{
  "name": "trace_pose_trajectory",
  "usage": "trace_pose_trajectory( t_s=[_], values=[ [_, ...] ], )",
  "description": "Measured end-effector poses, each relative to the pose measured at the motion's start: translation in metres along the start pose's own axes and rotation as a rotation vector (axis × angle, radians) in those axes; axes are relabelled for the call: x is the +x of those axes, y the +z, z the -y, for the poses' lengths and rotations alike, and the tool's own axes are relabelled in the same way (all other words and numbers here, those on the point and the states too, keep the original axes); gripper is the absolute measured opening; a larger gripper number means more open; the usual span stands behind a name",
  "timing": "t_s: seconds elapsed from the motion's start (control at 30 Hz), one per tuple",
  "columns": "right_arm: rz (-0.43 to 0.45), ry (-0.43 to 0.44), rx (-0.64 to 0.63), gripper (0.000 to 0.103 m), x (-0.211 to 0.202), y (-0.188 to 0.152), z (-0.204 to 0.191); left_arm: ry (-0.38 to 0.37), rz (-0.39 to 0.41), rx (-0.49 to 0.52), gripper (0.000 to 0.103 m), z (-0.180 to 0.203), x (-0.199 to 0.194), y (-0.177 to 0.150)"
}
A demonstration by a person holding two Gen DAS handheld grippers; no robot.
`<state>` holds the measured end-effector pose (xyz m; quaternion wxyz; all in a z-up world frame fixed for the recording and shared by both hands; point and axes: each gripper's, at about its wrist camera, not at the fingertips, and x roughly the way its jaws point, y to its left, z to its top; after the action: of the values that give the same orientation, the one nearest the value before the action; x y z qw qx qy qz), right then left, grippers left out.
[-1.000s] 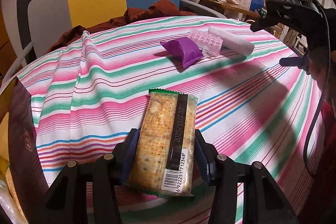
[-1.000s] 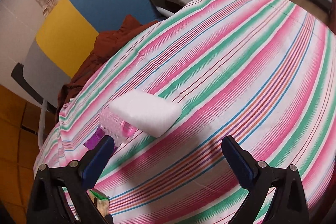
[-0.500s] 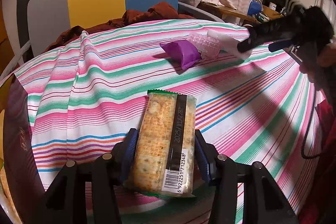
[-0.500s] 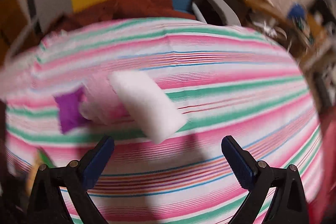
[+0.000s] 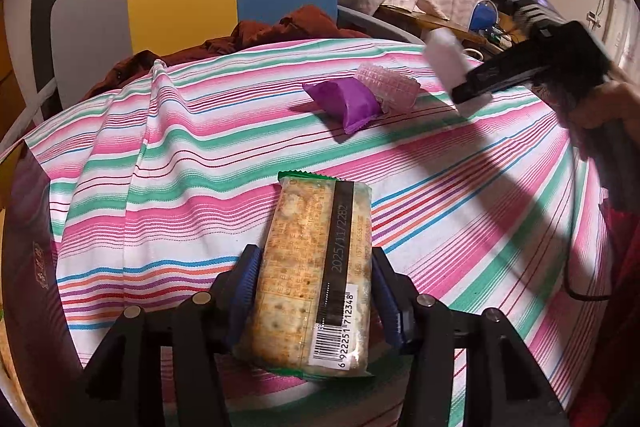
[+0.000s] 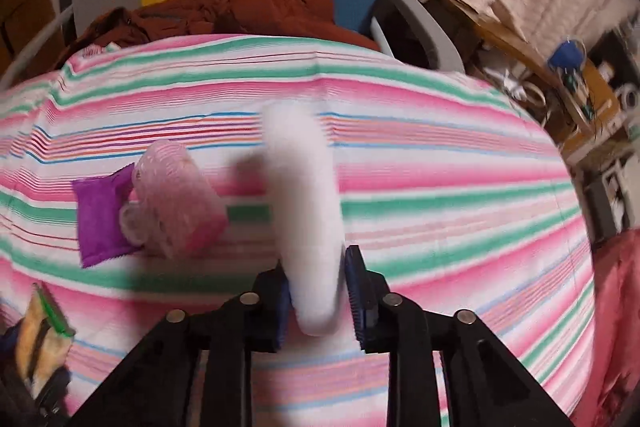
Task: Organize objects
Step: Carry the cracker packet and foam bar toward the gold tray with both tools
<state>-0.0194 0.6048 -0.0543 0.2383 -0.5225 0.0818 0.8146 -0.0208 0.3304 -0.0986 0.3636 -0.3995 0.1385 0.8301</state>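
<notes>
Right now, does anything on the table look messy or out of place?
Mainly the pink-and-green striped tablecloth: it is rucked into a raised fold running down its left side. The purple foil packet and pink bumpy plastic roller lie jumbled against each other. Nothing looks spilled or damaged.

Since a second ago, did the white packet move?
Yes. The white packet lay beside the pink roller on the striped cloth; now the right gripper holds it lifted off, right of the roller.

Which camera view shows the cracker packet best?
The left wrist view: the cracker packet lies sharp and whole between the left gripper fingers, barcode and date readable. In the right wrist view it is only a blurred sliver at the lower left edge.
</notes>
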Motion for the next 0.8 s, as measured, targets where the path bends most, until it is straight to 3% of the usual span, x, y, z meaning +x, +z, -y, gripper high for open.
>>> trace_pose_trajectory(
  t_s=[0.27,0.47,0.8],
  values=[
    [0.054,0.229,0.171,0.019,-0.049,-0.037,0.004,0.008,-0.002,0.003,0.053,0.001,-0.001,0.001],
    [0.099,0.327,0.195,0.019,-0.064,-0.061,-0.016,0.005,-0.021,-0.002,0.048,-0.001,-0.012,0.002],
    [0.088,0.331,0.169,0.019,-0.056,-0.066,-0.025,0.014,0.049,-0.009,0.048,-0.001,-0.079,-0.003]
  ],
)
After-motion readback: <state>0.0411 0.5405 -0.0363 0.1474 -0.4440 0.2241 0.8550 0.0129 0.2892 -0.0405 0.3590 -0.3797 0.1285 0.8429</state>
